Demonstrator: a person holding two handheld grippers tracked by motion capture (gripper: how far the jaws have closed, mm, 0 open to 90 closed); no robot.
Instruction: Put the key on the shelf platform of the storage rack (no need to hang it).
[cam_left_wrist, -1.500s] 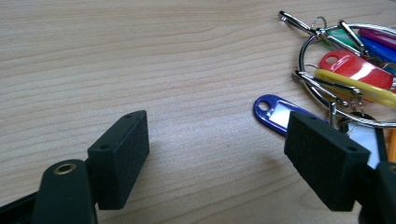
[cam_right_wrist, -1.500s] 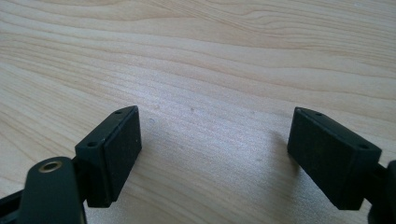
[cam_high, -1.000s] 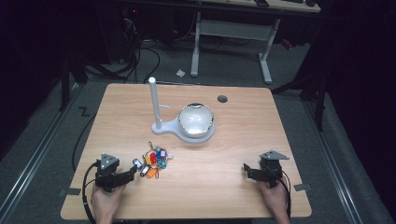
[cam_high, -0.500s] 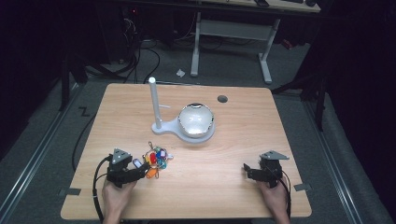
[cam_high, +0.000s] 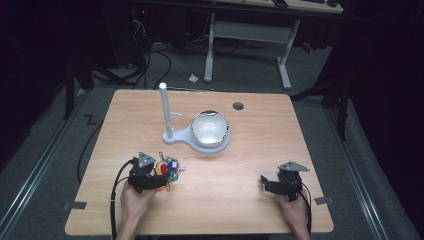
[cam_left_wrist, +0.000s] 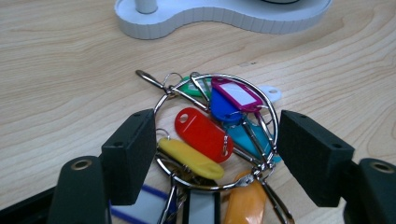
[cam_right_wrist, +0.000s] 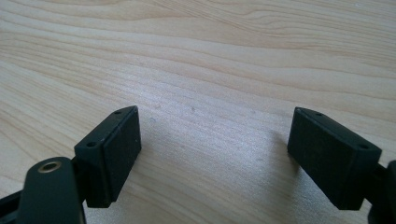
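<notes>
- while the left gripper (cam_high: 159, 181) sits at the near left of the pale wooden table (cam_high: 260, 150), its black jaws stand wide on either side of the large wire ring of coloured plastic key tags (cam_left_wrist: 217, 133); they have just been closing a little, with the ring between them, and the pads look close to the wire but not yet pressing on it.
- the bunch lies flat on the wood, just near of the white stand with an upright post and a domed top (cam_high: 200, 131), with red, yellow, blue, purple and orange tags fanned inside the ring.
- the right gripper (cam_high: 270, 184) rests at the near right, well apart from all this, jaws spread wide over bare wood and holding nothing.
- my worry: thin round wire gives flat pads little to bite on, so the ring could skid or flip out as they shut.
- if the pads catch a loose tag instead of the wire, the bunch may swing and slip when lifted.
- the dangling tags could also snag the stand's base, which is close by on the far side.
</notes>
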